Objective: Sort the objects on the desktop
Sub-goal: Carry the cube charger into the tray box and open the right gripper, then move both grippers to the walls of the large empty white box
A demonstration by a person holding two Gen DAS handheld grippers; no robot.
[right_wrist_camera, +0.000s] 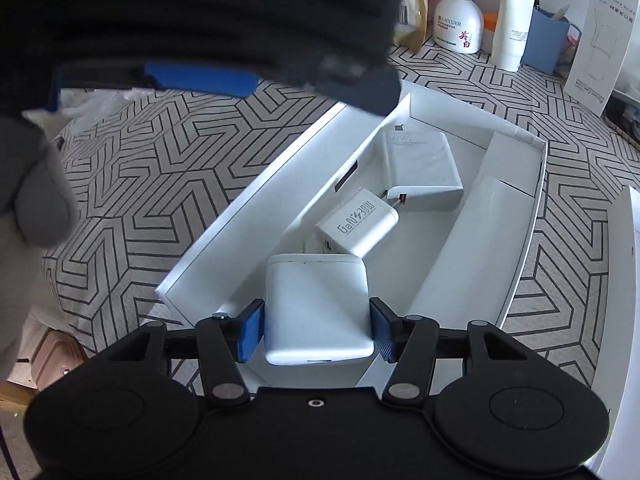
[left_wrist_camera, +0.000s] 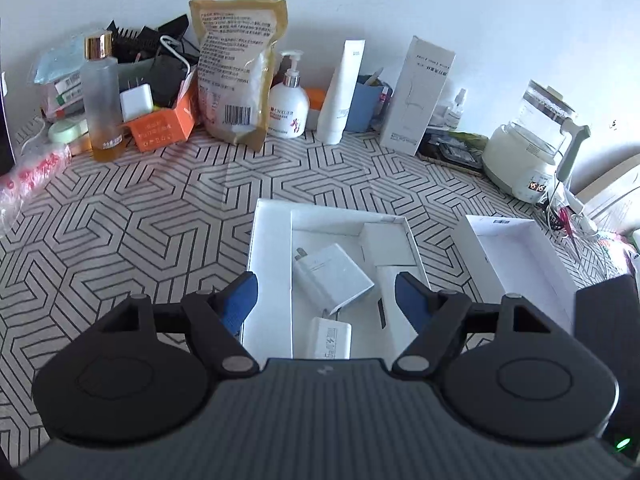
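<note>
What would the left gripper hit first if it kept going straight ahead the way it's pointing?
Probably the large white charger lying in the white box, directly ahead between the open left gripper's fingers; depth is hard to judge.

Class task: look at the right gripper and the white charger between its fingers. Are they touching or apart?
Touching. The right wrist view shows both blue pads of the right gripper pressed flush against the sides of the white charger, with no gap, over the white box.

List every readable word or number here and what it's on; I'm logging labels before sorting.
"GaN 30W": small white charger lying in the white box.
"CNXUER": white pump bottle.
"45": display on the kettle base; the digits beside it are unclear.
Kraft bag, tall white carton, orange box: print too small to read.
</note>
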